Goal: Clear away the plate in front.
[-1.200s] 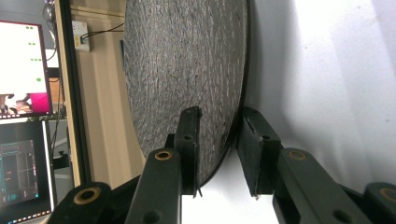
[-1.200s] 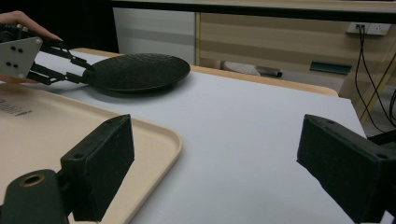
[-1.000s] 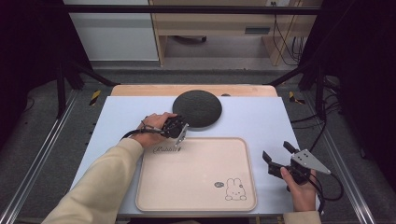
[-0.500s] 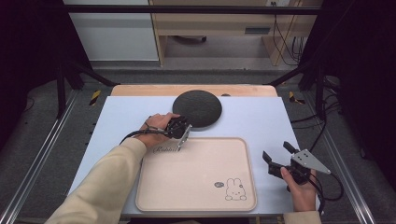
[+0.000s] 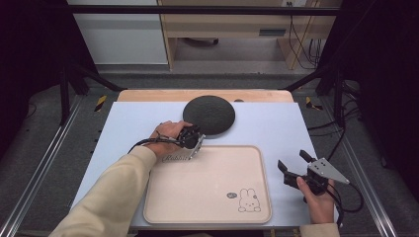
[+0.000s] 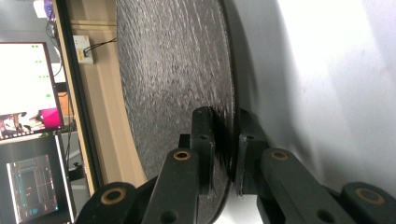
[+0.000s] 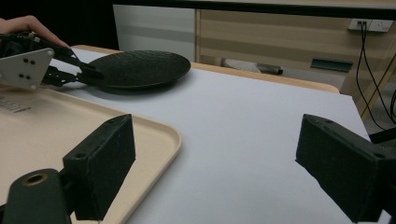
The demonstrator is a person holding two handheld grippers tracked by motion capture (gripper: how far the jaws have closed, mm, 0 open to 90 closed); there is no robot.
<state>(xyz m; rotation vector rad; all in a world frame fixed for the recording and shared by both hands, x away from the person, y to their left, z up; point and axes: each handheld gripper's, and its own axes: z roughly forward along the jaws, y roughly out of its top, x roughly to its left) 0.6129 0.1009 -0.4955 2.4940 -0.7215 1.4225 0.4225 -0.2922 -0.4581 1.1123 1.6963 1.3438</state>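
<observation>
The white rectangular table top (image 5: 123,128) carries everything in front of me, with a strip of bare light wood along its far edge. The largest thing on it is the beige rounded-corner plastic tray (image 5: 207,197), lying flat at the near edge, about the middle. It holds nothing. Its only markings are the word "Rabbit" printed in brown script near its far left corner, partly under my hand, and a small white rabbit drawing (image 5: 248,201) with a dark round mark beside it near its near right corner.

Next in size is the round black plate with a rough, textured surface (image 5: 209,114), resting at the far edge of the table top, just beyond the tray's far rim. It is empty too.

My left gripper (image 5: 195,138) reaches across the tray's far left corner to the plate's near left rim. In the left gripper view its jaws have just been closing and now pinch the plate's rim (image 6: 229,140) between the pads, one pad on top and one beneath.

My right gripper (image 5: 295,164) sits near the table top's near right corner, just right of the tray, its jaws spread wide with nothing between them.
</observation>
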